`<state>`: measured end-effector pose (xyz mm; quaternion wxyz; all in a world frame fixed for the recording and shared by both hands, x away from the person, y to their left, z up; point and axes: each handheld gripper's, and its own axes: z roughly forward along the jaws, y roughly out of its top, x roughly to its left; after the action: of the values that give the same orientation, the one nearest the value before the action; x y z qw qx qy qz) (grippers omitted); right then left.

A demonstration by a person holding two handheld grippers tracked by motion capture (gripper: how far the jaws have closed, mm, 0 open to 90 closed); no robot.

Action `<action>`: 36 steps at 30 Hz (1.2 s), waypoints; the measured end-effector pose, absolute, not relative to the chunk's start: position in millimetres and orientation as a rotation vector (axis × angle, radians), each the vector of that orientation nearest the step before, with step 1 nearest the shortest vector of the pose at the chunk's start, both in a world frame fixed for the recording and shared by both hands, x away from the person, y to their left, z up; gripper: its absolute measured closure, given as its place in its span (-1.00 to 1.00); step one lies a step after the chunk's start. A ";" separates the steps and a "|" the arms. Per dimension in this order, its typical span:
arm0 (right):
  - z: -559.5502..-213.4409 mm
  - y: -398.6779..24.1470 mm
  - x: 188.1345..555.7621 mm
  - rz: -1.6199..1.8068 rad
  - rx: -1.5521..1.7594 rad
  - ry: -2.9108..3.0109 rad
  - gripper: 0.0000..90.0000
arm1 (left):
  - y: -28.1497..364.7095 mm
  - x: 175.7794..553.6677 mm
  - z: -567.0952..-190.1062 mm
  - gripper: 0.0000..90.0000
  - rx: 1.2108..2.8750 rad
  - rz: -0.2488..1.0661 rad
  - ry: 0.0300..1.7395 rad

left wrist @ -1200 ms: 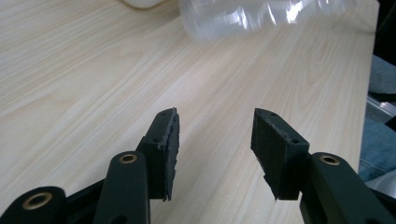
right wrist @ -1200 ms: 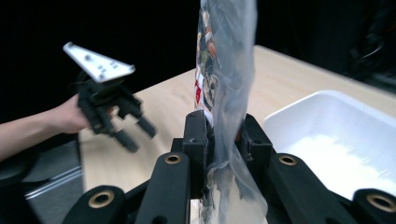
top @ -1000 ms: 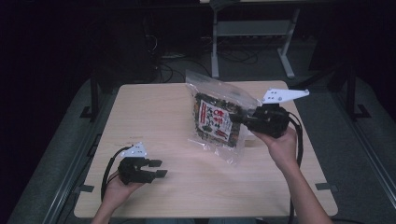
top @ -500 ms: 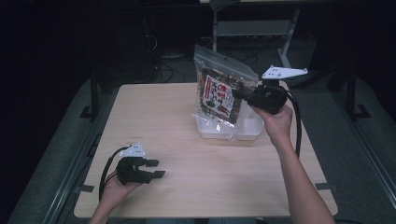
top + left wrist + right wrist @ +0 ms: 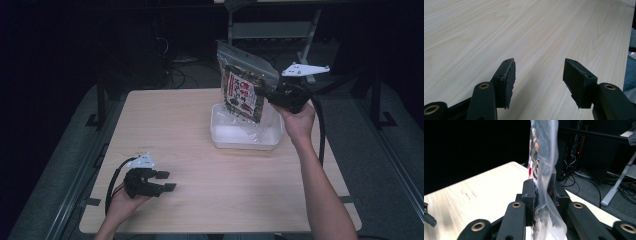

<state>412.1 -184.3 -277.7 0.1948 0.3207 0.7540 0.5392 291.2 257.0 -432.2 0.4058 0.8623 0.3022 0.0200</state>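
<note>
A clear plastic bag (image 5: 244,85) with a printed snack packet inside hangs upright, its lower end in a shallow clear tub (image 5: 245,137) at the table's far right. My right gripper (image 5: 265,93) is shut on the bag's right edge; in the right gripper view the film (image 5: 542,150) is pinched between the jaws of that gripper (image 5: 541,187). My left gripper (image 5: 167,181) rests low at the table's near left. Its jaws have just been opening and stand apart with nothing between them, as the left gripper view shows (image 5: 537,67).
The light wooden table (image 5: 200,150) stretches bare between the two hands. Dark floor, cables and a white stand's legs (image 5: 310,35) lie beyond the far edge. The left gripper (image 5: 427,216) peeks in at the right gripper view's left edge.
The bag went from lying slanted over the tub to hanging upright, lifted up and back by the right gripper; the tub is now uncovered. The left gripper's jaws stand slightly wider.
</note>
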 end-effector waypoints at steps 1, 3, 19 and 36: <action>-279.9 -183.4 415.1 1.515 0.903 2.120 0.68 | 256.6 291.0 -432.3 -0.06 2.177 0.049 0.762; -284.9 -181.8 420.7 1.513 0.919 2.121 0.68 | 256.2 290.5 -432.3 -0.07 2.177 0.050 0.761; -323.7 -176.6 437.6 1.486 0.973 2.144 0.68 | 259.1 291.9 -434.2 -0.06 2.177 0.036 0.764; -345.5 -167.6 437.3 1.432 0.976 2.191 0.67 | 260.4 292.1 -432.8 -0.05 2.172 0.040 0.759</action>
<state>437.3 -167.6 -345.5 0.1729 0.3441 0.7725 0.5050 292.1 260.4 -432.8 0.4079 0.8617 0.3013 0.0158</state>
